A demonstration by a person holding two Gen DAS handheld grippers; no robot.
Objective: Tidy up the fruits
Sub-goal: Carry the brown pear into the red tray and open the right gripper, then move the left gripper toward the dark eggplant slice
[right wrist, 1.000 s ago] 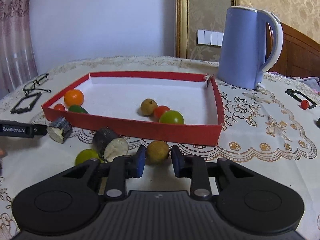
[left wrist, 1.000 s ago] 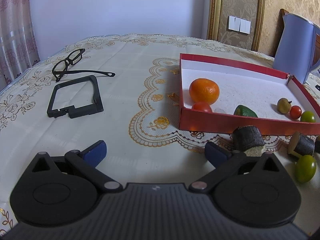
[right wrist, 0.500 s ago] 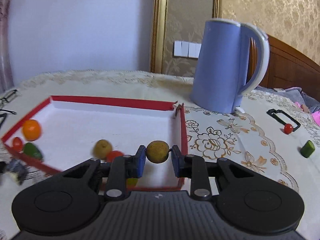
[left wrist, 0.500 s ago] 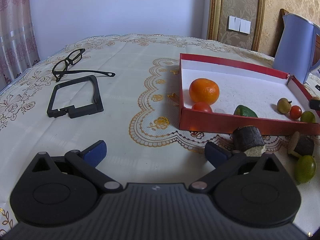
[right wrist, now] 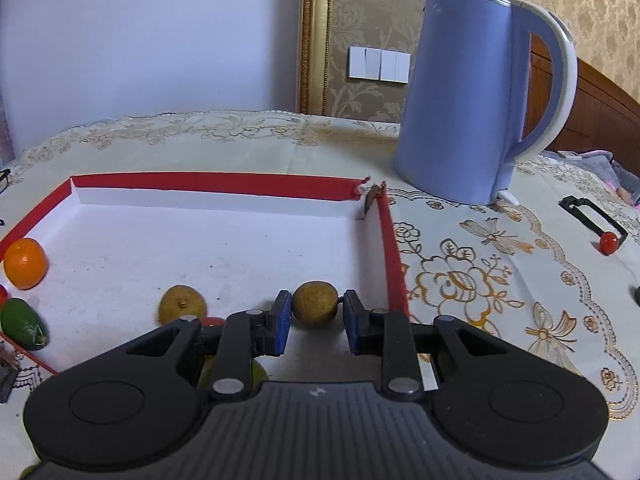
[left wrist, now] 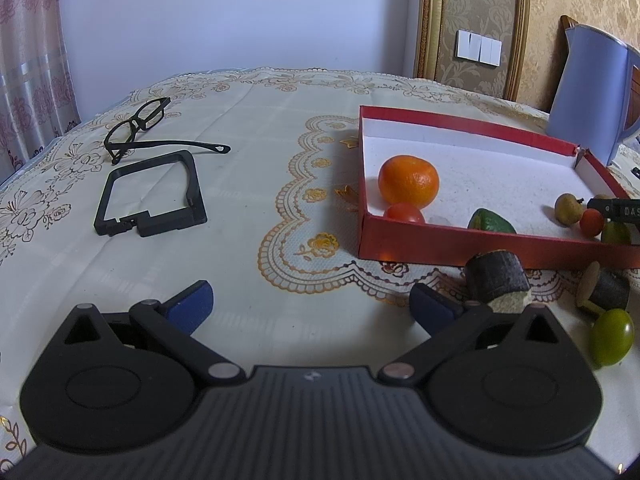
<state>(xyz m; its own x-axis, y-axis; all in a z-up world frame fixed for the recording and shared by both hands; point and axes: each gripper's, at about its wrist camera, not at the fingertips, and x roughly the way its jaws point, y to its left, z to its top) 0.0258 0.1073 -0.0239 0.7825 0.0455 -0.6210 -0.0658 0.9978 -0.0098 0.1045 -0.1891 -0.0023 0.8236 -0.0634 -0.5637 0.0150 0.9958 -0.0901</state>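
Over the lace tablecloth, your right gripper clamps a brown longan above the red tray; your left gripper gapes wide, holding nothing.

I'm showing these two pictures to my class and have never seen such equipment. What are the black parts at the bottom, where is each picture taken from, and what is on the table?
A person holds a handheld claw in each hand; each picture comes from a camera on one claw, looking along its fingers. The left claw is open over the tablecloth, near eyeglasses and a black frame. The right claw grips a brownish round fruit over the red tray, which holds an orange and other small fruit. A blue kettle stands behind.
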